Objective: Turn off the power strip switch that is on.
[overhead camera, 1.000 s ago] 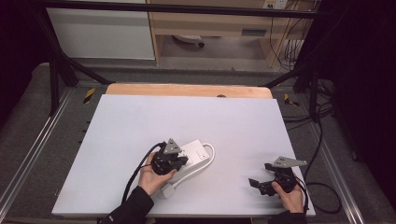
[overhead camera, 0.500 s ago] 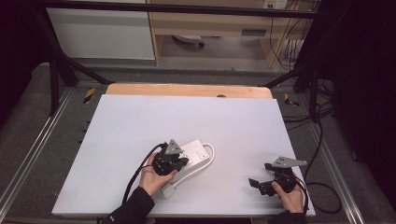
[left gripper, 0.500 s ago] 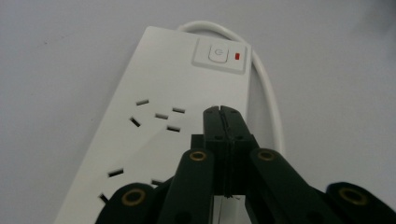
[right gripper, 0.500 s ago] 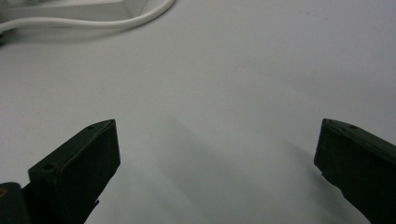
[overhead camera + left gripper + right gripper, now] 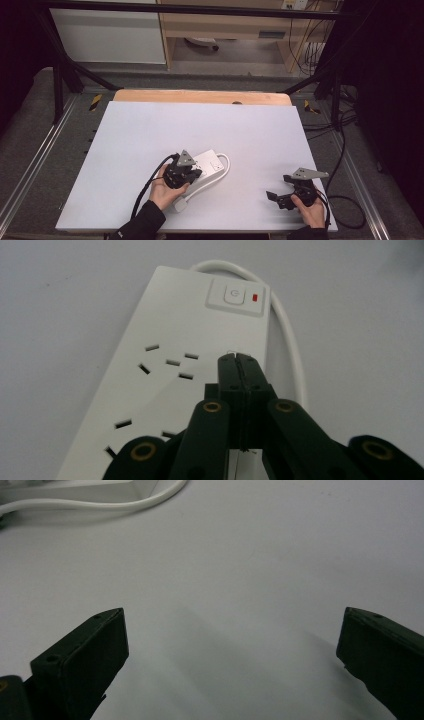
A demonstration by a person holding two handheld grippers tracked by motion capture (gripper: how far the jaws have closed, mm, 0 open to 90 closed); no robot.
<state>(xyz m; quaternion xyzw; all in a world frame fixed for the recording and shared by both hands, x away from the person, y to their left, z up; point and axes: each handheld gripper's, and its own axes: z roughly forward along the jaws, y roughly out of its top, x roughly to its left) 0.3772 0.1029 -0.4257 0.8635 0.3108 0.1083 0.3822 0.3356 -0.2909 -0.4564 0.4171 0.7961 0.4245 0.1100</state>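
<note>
A pale grey rectangular table top (image 5: pixel 150 135) fills the middle of the high view, with a white plastic power strip (image 5: pixel 210 167) and its white looped cable (image 5: pixel 226 167) lying just below centre. Over the strip's lower-left end sits the left gripper (image 5: pixel 192 173), jaws pressed together and gripping nothing, tips above the socket face below the white switch button with a red indicator (image 5: pixel 235 295). At lower right, well apart, the right gripper (image 5: pixel 278 192) rests with jaws spread wide and empty.

I log one item: a white power strip (image 5: pixel 207 167) lying flat, face up, on the white tabletop (image 5: pixel 125 145), set diagonally in the near half of the surface. From my left gripper view I count slotted sockets (image 5: pixel 170 362) along its face and, at the far end, a square power button (image 5: pixel 234 294) beside a small red indicator (image 5: pixel 256 298). Its white cable (image 5: pixel 226 167) loops out from that far end and curves back along one side.
</note>
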